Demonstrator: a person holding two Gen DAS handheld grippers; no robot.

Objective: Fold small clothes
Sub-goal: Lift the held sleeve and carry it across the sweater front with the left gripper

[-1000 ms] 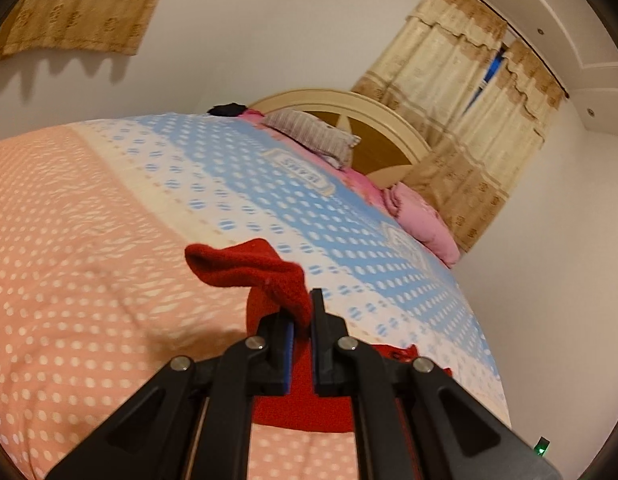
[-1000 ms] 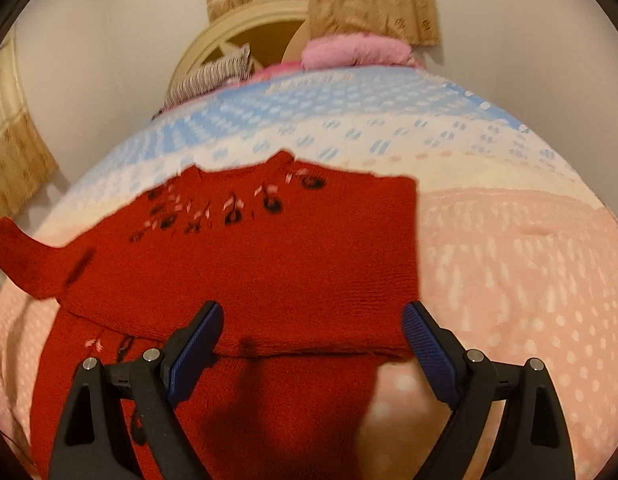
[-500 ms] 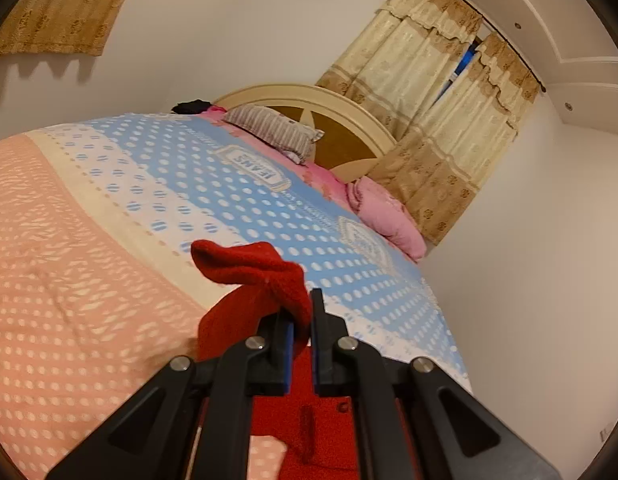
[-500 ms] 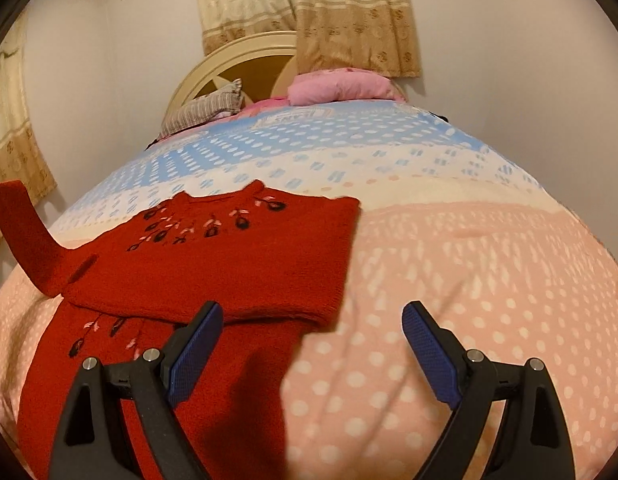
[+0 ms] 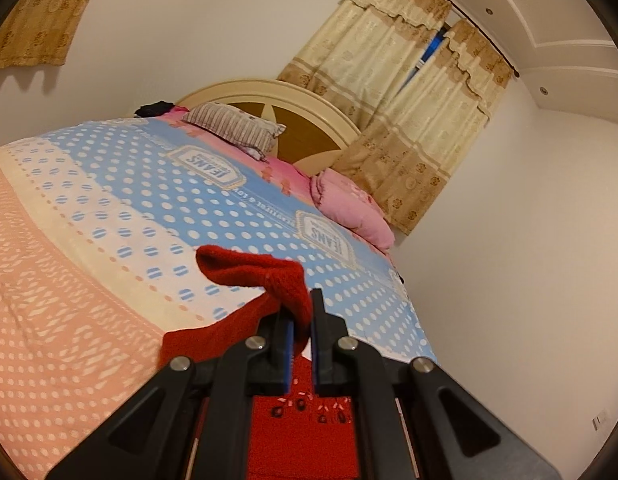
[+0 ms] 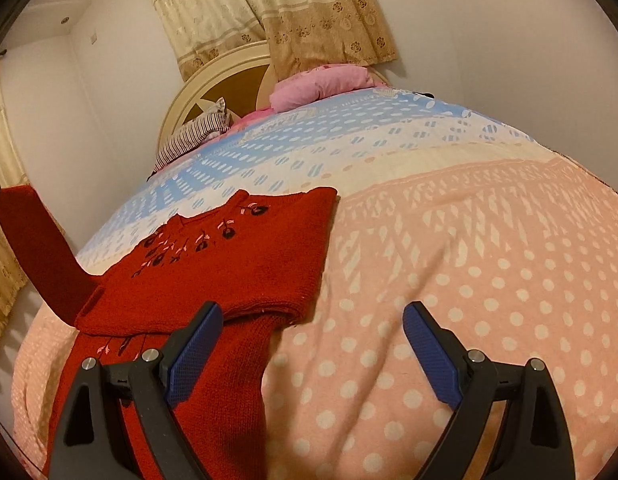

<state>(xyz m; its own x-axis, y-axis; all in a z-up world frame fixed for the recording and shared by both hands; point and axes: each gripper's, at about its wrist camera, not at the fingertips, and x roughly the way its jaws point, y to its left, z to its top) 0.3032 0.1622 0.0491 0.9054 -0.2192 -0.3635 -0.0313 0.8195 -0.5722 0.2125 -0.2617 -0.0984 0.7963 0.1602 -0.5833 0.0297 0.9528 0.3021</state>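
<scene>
A small red knitted sweater (image 6: 229, 264) with dark embroidered flowers lies partly folded on the bed. Its left sleeve (image 6: 37, 248) rises off the bed at the left edge of the right wrist view. My left gripper (image 5: 301, 312) is shut on that sleeve's cuff (image 5: 265, 276), which bunches above the fingers; the sweater's body (image 5: 301, 436) shows below. My right gripper (image 6: 313, 320) stands open above the bedspread, just right of the sweater's lower part, with nothing between its blue pads (image 6: 197, 352).
The bed carries a dotted bedspread (image 6: 469, 280), peach near me and blue farther off. A striped pillow (image 5: 233, 126), a pink quilt (image 5: 349, 208) and a cream headboard (image 5: 293, 100) lie at the far end. Curtains (image 5: 409, 100) and white walls stand beyond.
My left gripper has lifted the sleeve cuff higher and carried it across over the sweater's body. My right gripper has drifted right, off the sweater, and stays open.
</scene>
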